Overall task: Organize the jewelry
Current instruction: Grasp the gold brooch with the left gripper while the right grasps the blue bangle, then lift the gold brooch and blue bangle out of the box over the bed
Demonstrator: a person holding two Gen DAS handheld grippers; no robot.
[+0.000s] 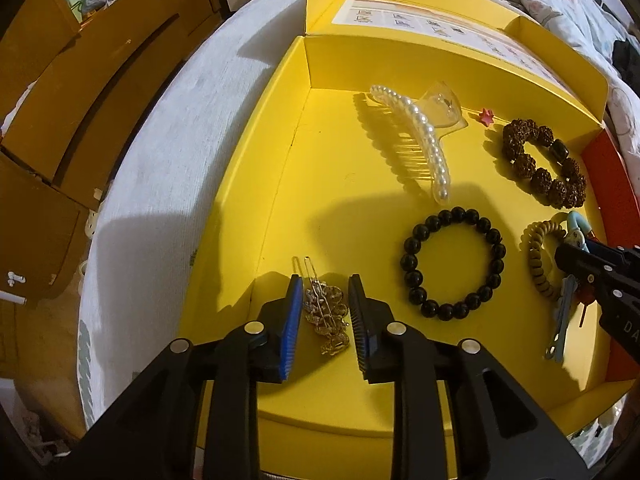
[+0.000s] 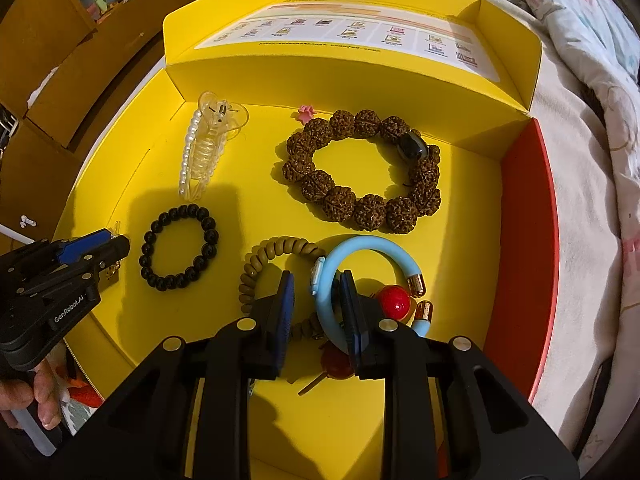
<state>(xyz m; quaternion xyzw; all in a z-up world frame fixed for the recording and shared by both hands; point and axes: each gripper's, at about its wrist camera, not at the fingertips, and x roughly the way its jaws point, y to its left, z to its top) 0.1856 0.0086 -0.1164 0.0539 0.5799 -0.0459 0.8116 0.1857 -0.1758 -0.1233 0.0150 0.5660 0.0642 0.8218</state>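
A yellow box with its lid folded back is seen lying on a bed. The left tongs are held over the near left corner of the box, their jaws set apart on either side of a gold hair clip without the pads pressing on it. The right tongs stand around the band of a light blue bracelet; whether the pads press on it cannot be told. A black bead bracelet lies between the two tongs. A pearl claw clip and a brown seed bracelet lie farther back, and an olive coil tie sits just beside the blue bracelet
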